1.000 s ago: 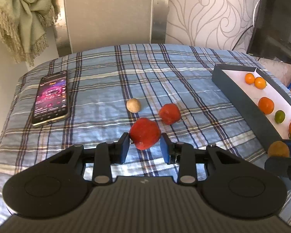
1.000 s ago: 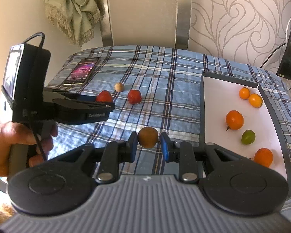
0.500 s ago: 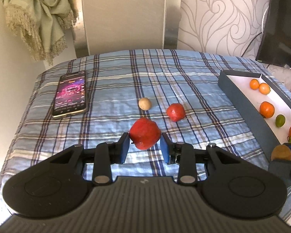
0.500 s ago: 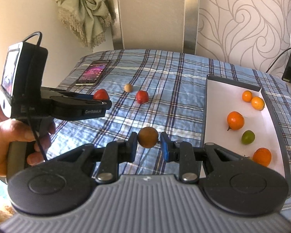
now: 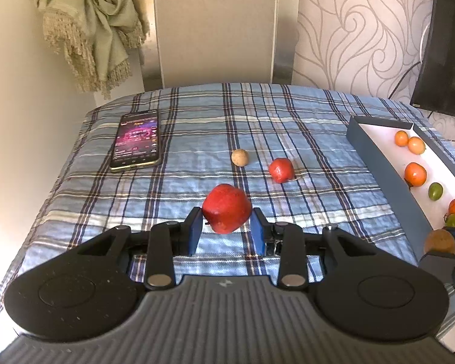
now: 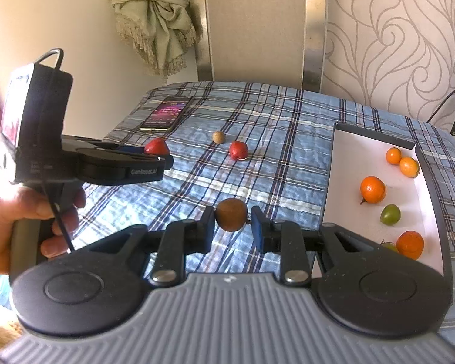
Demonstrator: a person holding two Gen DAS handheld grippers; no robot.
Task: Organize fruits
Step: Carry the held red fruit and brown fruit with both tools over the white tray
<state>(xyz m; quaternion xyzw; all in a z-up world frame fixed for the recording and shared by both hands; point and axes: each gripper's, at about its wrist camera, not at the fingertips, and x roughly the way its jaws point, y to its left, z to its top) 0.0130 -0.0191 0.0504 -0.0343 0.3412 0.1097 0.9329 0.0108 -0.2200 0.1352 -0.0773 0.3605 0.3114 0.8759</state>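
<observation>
Left gripper (image 5: 226, 227): blue pads clamp a lumpy, matte red fruit (image 5: 227, 208).
Right gripper (image 6: 232, 227): pinching a round, brown fruit (image 6: 231, 214).
Cloth (image 5: 197, 188): puckered blue plaid.

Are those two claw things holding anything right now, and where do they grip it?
Yes. The left gripper pinches a red fruit by its two sides; the right gripper pinches a small brown fruit the same way.

A blue plaid bedspread (image 5: 288, 121) carries red fruit (image 5: 281, 170); the white-lined dark tray (image 6: 342, 163) holds orange (image 6: 372, 189) and green (image 6: 390, 214) ones.
</observation>
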